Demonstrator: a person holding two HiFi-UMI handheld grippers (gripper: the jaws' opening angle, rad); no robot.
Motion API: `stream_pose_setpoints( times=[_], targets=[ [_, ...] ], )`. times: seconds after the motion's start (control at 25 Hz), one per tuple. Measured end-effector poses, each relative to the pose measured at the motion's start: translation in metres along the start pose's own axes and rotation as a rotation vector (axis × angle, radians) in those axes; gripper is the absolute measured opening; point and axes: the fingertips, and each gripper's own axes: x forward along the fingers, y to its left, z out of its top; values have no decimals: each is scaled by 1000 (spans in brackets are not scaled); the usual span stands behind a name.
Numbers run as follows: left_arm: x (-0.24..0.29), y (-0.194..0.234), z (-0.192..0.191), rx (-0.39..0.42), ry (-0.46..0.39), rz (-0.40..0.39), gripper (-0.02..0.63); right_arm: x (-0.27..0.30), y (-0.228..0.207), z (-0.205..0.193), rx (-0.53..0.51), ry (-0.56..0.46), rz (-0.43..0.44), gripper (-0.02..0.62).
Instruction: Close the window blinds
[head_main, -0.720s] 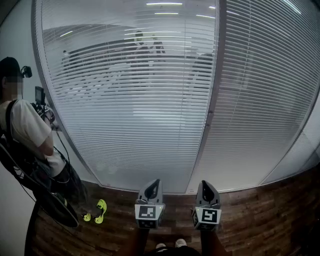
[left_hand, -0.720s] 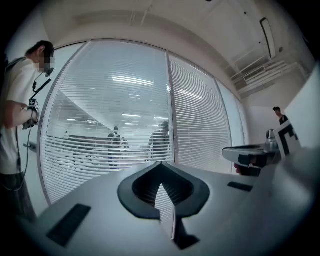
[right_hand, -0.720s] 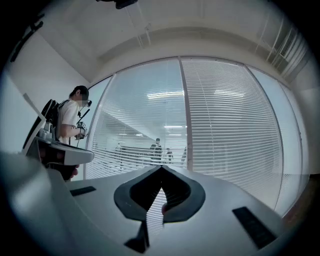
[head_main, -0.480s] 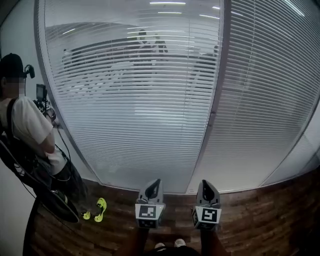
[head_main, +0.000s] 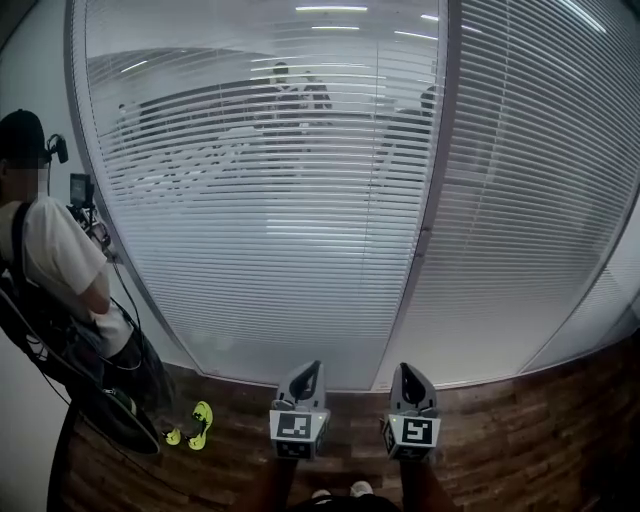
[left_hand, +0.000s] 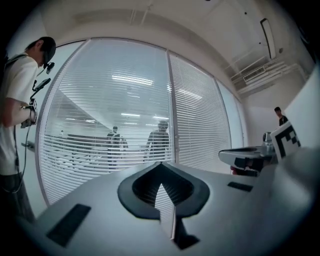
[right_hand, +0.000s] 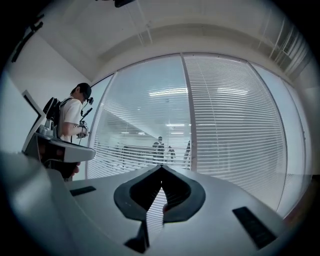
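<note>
White slatted blinds cover a curved glass wall. The left blind (head_main: 270, 210) has its slats tilted open, and figures show through it. The right blind (head_main: 530, 200) looks nearly opaque. A grey mullion (head_main: 432, 180) divides them, with a small fitting (head_main: 421, 240) on it. My left gripper (head_main: 312, 366) and right gripper (head_main: 405, 368) are held low, side by side, pointing at the glass and well short of it. Both are shut with nothing held. The left gripper view shows the left gripper (left_hand: 161, 164) with its tips together. So does the right gripper view for the right gripper (right_hand: 161, 167).
A person in a white shirt (head_main: 50, 270) stands at the left with camera gear and cables, close to the blind's left edge. Yellow-green shoes (head_main: 195, 425) lie on the dark wooden floor (head_main: 520, 440). Another person (left_hand: 281, 116) stands far off to the right.
Both grippers stay where they were, shut. The head view has shifted slightly, and a dark figure behind the glass has come further into sight beside the mullion.
</note>
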Motion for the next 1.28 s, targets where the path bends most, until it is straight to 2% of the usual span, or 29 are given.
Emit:
stream_pose_setpoints(
  times=[0.32,0.56,0.64,0.76,0.8,0.96,1.28],
  targets=[
    [4,1,-4,3,-3,-25,0,5,2,-12,0,-6,-10,2],
    [15,1,-27,-2,13,-49,0,9,-3,-35,1,15,-34,2],
    [23,-2,-31,-2,9,-54,0,14,-9,-40,49,36,-17,2],
    [33,-1,-34,-1,12,-49,0,23,-18,-45,213,46,18,2],
    [36,-1,-35,-5,22,-45,0,27,-21,-45,238,46,24,2],
    [58,-5,-34,-9,53,-42,0,47,-34,-37,188,38,45,2],
    [131,9,-39,-16,43,0,0,108,-53,-34,89,39,69,2]
  ],
)
